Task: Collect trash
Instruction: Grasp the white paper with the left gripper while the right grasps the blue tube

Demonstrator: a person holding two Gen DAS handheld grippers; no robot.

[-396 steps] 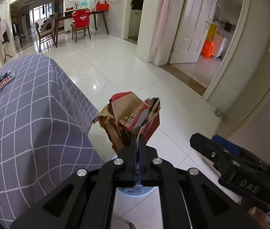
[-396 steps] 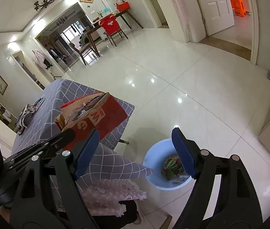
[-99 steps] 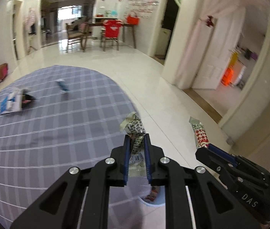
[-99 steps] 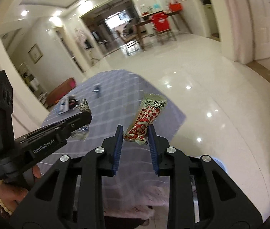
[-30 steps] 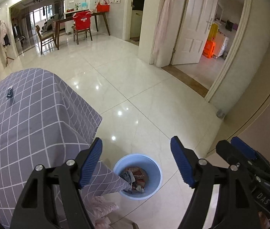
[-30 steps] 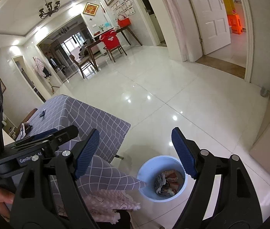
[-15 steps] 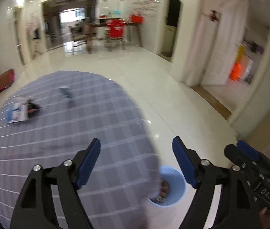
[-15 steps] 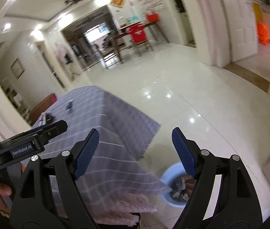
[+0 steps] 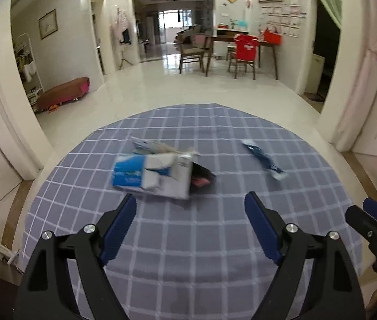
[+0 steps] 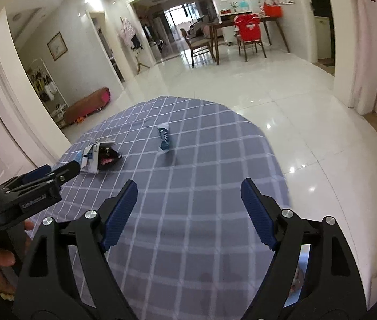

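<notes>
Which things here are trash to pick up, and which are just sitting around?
Trash to pick up: blue-and-white carton, black wrapper, small blue wrapper.

Just sitting around: checked tablecloth, red chair, wooden table, red bag.

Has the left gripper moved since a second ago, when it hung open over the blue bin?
Yes. The left gripper has swung from above the floor bin back over the checked tablecloth, open, now facing the blue-and-white carton.

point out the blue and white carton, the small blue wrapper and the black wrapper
blue and white carton (image 9: 145, 173), left wrist view, its blue side
small blue wrapper (image 9: 261, 158), left wrist view, its middle
black wrapper (image 10: 108, 158), right wrist view, its middle
</notes>
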